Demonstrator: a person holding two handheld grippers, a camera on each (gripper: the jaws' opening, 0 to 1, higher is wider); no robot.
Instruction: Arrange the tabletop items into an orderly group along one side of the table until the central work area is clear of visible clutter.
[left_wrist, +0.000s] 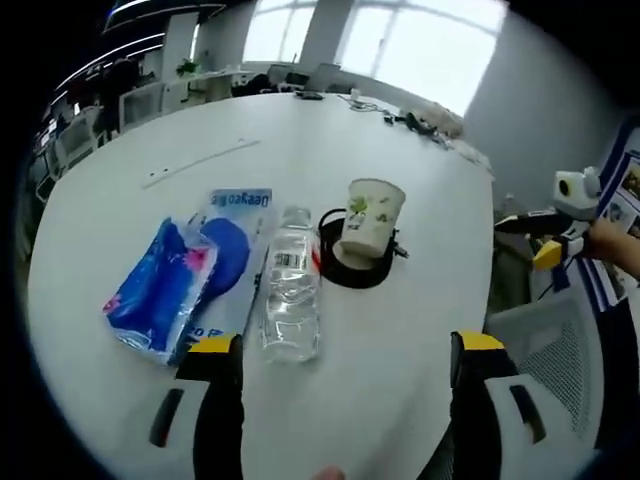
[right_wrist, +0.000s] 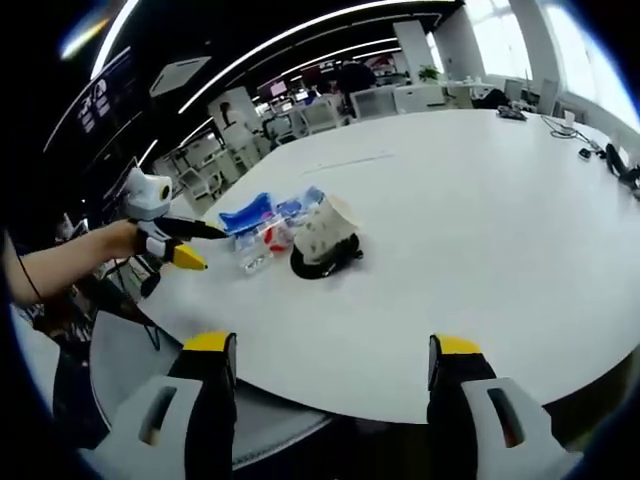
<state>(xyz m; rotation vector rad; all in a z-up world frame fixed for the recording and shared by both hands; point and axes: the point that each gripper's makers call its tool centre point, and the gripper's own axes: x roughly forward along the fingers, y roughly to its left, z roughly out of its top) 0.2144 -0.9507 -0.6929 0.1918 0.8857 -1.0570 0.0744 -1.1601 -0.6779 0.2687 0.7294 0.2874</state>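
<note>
On the white table (left_wrist: 400, 400) several items lie together. A blue tissue pack (left_wrist: 160, 290) rests beside a blue-and-white flat package (left_wrist: 238, 255). To its right a clear water bottle (left_wrist: 292, 295) lies on its side. A patterned paper cup (left_wrist: 371, 215) leans on a black ring (left_wrist: 352, 270). My left gripper (left_wrist: 346, 345) is open and held short of the bottle, with nothing between its jaws. My right gripper (right_wrist: 332, 345) is also open, off the table's edge. From there I see the cup (right_wrist: 325, 228), the black ring (right_wrist: 318, 264), the bottle (right_wrist: 254, 260), the blue pack (right_wrist: 248, 213) and the left gripper (right_wrist: 168, 240) in a hand.
The right gripper (left_wrist: 560, 222), held by a hand, hovers past the table's right edge above a grey mesh chair (left_wrist: 555, 360). Cables and small devices (left_wrist: 415, 122) lie at the table's far end. A chair (right_wrist: 120, 360) stands under the near rim. Office desks and chairs (right_wrist: 300, 115) fill the background.
</note>
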